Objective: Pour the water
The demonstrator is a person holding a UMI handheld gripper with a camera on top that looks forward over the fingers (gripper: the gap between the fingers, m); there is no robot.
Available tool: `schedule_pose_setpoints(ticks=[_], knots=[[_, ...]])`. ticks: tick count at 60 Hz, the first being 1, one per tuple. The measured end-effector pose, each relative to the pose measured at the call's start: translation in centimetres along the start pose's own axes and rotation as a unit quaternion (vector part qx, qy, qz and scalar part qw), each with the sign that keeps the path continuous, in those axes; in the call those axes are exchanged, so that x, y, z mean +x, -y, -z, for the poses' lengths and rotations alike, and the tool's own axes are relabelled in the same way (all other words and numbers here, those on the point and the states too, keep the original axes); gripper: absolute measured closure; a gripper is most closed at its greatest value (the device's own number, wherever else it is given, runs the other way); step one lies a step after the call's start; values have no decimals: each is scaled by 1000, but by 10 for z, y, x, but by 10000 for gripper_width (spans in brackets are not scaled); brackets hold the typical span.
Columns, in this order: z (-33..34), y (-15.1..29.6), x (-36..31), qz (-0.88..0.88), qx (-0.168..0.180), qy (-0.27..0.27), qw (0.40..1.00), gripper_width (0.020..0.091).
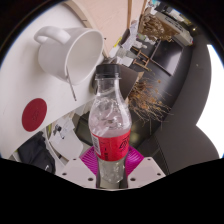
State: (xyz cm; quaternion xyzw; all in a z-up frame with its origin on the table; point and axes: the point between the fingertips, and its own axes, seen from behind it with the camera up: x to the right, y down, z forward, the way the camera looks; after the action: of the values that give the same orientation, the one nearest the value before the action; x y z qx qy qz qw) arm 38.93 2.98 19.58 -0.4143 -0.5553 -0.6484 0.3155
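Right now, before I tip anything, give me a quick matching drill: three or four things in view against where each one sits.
Things:
1. bottle
2. mug
3. red disc
4. plant

Places:
A. beyond the bottle, lying on its side
B. between the claw fingers, upright
C. beside the bottle, opposite the red disc
D. on the white surface, nearer than the mug

Pairs: 1-B, 2-A, 3-D, 4-C
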Motion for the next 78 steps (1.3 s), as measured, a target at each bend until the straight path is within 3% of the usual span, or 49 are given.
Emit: schedule_pose_setpoints(ticks=[9,17,31,41,47,68,78], knots=[[1,-2,-6,-79,-1,30,996,803],[8,-15,-6,-283,-29,83,955,802],[19,-8,-8,-612,-20,178,770,802],[26,16,-27,-742,13,235,627,802],[30,29,-46,-778,23,254,575,802],[16,59,-101,-825,24,276,492,803],[19,68,-119,-824,23,275,496,794]])
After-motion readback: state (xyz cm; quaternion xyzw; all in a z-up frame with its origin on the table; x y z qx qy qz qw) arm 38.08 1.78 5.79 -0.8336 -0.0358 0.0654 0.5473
